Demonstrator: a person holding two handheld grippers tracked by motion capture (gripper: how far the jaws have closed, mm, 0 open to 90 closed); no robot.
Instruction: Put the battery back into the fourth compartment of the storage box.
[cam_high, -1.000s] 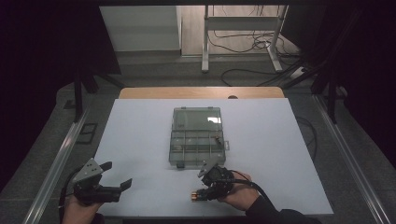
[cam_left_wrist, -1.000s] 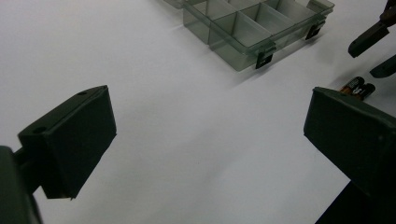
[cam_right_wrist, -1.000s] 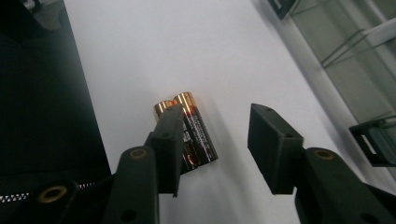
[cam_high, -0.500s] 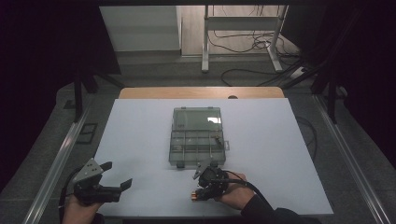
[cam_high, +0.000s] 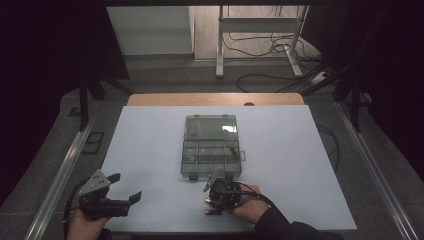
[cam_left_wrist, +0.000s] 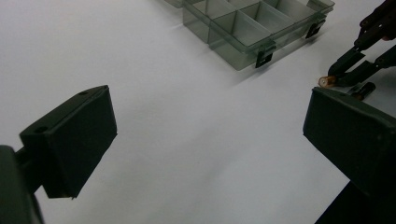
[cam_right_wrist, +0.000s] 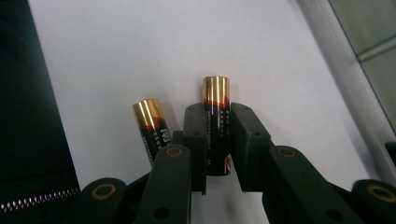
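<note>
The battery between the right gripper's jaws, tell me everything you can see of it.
The battery is a small cylinder with a black printed body and a copper-gold band at its far end. It lies on the white table, near its front edge, in front of the clear organizer box. The right gripper has just been closing and its pads sit against both flanks. A second, like battery lies just beside it, apart.
</note>
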